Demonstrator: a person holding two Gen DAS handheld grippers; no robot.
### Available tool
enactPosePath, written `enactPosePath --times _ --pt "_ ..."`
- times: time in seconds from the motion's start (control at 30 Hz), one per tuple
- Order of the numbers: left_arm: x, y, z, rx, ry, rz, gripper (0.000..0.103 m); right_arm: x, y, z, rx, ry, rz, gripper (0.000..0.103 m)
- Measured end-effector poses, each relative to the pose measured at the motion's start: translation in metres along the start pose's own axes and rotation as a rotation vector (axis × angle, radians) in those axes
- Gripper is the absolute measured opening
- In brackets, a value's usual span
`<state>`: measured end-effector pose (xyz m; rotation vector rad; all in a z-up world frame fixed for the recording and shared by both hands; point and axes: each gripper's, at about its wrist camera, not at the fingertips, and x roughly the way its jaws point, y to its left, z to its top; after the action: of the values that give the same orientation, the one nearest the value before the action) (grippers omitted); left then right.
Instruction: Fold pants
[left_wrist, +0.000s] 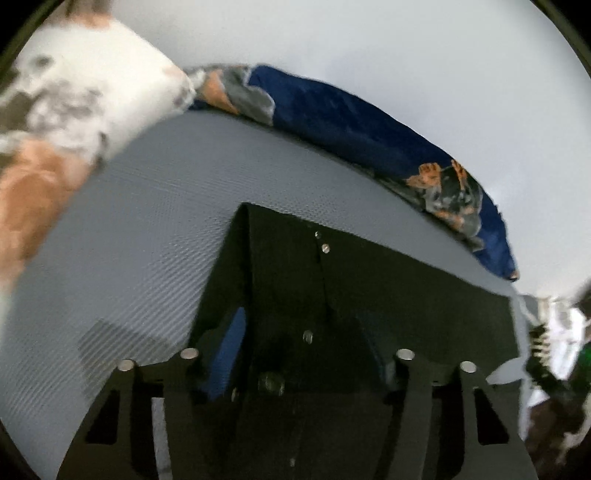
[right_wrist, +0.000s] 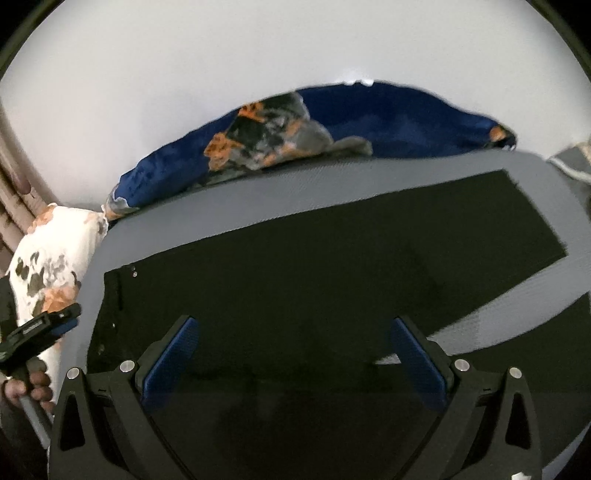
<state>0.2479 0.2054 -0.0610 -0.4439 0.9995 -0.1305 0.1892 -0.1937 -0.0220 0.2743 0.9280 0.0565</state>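
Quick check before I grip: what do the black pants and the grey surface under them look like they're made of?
The black pants look like a matte woven cloth, probably cotton or a blend: no sheen, crisp flat edges, small metal studs near the waist. The grey surface looks like a textured fabric cover, judging by its fine ribbed weave; the exact fibre cannot be told.

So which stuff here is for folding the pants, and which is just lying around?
For the job:
black pants, spread flat
grey bed sheet beneath them
left gripper, open over the pants
right gripper, open over the pants

Just lying about:
blue blanket at the far edge
white patterned pillow
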Motion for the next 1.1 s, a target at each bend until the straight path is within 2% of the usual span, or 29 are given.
enactPosePath --times 0.03,0.13,0.33,0.57,0.6,0.63,0.7,0.87,1.1 --pt "0.011 0.008 0.008 -0.024 0.028 -0.032 0.046 0.005 0.002 0.001 0.003 0.008 0.001 0.103" --pt "0.037 0.029 0.023 -0.099 0.086 -0.111 0.039 0.023 0.010 0.005 -0.011 0.029 -0.010 0.103" --pt "0.072 0.048 0.043 -0.136 0.152 -0.175 0.039 0.048 0.019 0.009 -0.033 0.070 -0.022 0.103" --pt "0.089 0.053 0.060 -0.144 0.157 -0.270 0.039 0.075 0.031 0.016 -0.053 0.099 -0.027 0.103" --pt "0.091 0.052 0.062 -0.141 0.160 -0.282 0.036 0.079 0.033 0.018 -0.059 0.102 -0.027 0.103" --pt "0.091 0.051 0.064 -0.138 0.165 -0.291 0.030 0.083 0.037 0.019 -0.069 0.104 -0.029 0.103" --pt "0.090 0.048 0.069 -0.135 0.158 -0.326 0.027 0.089 0.042 0.021 -0.089 0.108 -0.033 0.103" --pt "0.097 0.036 0.076 -0.099 0.172 -0.335 0.027 0.100 0.052 0.026 -0.127 0.110 -0.028 0.103" --pt "0.134 0.029 0.085 -0.139 0.227 -0.351 0.027 0.115 0.061 0.038 -0.166 0.113 -0.028 0.103"
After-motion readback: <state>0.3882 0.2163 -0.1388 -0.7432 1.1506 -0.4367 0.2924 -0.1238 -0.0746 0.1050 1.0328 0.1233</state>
